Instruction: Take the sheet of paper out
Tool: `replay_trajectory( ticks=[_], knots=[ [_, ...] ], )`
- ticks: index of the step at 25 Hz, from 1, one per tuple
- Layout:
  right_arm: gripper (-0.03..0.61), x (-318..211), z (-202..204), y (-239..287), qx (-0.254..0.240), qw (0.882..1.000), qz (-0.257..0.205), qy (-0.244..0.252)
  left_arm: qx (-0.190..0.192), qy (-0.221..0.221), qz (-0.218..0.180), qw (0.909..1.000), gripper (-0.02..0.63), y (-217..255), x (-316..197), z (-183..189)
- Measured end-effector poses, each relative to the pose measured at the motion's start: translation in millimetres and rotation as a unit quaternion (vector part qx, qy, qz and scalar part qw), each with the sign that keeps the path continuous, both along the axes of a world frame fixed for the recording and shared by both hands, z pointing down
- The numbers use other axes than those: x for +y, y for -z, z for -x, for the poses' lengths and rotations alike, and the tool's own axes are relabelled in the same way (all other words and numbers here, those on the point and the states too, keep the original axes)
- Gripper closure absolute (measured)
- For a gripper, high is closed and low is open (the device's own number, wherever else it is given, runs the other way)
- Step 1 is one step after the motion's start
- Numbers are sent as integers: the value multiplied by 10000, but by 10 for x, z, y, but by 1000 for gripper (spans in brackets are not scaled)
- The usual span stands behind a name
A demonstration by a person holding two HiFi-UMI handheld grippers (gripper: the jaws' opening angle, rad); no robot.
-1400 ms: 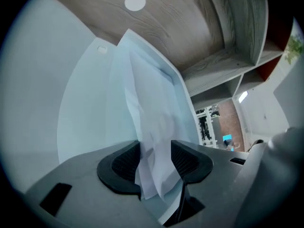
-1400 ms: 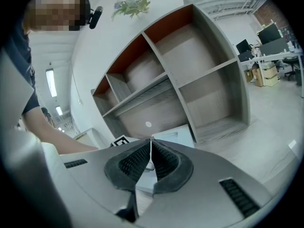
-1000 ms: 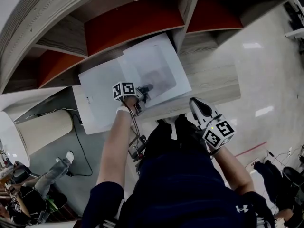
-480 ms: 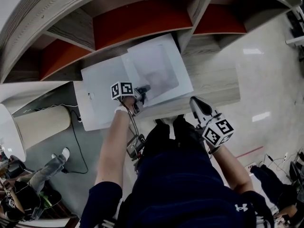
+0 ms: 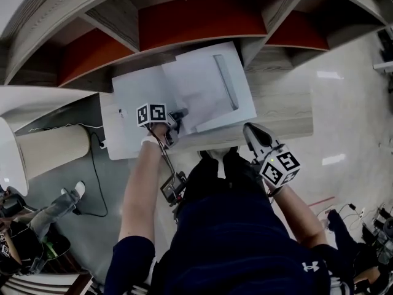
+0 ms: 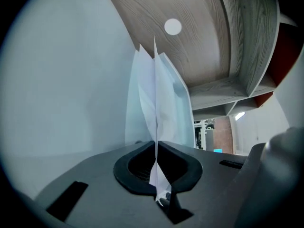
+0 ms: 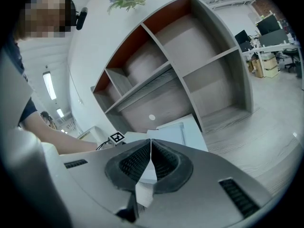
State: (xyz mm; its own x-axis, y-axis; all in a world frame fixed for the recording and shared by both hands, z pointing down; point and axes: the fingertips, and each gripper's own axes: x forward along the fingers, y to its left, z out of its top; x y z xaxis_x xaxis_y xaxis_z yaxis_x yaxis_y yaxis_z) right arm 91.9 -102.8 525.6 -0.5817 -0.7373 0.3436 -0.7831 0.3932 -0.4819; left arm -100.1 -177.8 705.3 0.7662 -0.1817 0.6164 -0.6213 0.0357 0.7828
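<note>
At the bottom of the head view, person (image 5: pixel 233 238): is standing in dark clothes, with one arm reaching up the frame on each side.
Right gripper (image 5: pixel 250 129): is hovering right of centre over the near edge of the wooden ledge (image 5: pixel 282 112), well apart from the paper. In the right gripper view its jaws (image 7: pixel 150 148) are meeting tip to tip with nothing caught between them.
Left gripper (image 5: pixel 178 117): is sitting just left of centre with its marker cube (image 5: pixel 151 114) facing up. In the left gripper view the jaws (image 6: pixel 156 148) are pressing together on a thin white edge.
Sheet of paper (image 6: pixel 154 103): is running straight up the middle of the left gripper view, clamped at its near edge. In the head view it (image 5: pixel 190 97) is lying flat at centre, on top of the folder.
Clear sleeve (image 6: pixel 178 99): is lying just right of the sheet, with its layers touching it. In the head view it (image 5: pixel 212 85) is covering the upper right of the white stack, a pale strip (image 5: pixel 226 82) along its right side.
White folder (image 5: pixel 126 109): is spreading out under both and hanging over the ledge's left end.
Shelf unit (image 5: pixel 196 23): is curving across the top of the frame, its wooden dividers in front of red back panels.
Floor (image 5: pixel 350 103): is shining pale at the right edge.
</note>
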Motion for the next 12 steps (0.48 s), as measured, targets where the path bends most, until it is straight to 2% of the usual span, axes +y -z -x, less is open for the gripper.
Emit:
replay_trajectory(
  ticks=[6, 12],
  knots=[
    [565, -37, 104, -15, -2, 9999, 29, 125, -178, 165, -188, 9995, 591, 90, 48, 268],
    [565, -52, 212, 30, 21, 9997, 21, 230, -540, 176, -340, 9978, 591, 162, 153, 541]
  ],
)
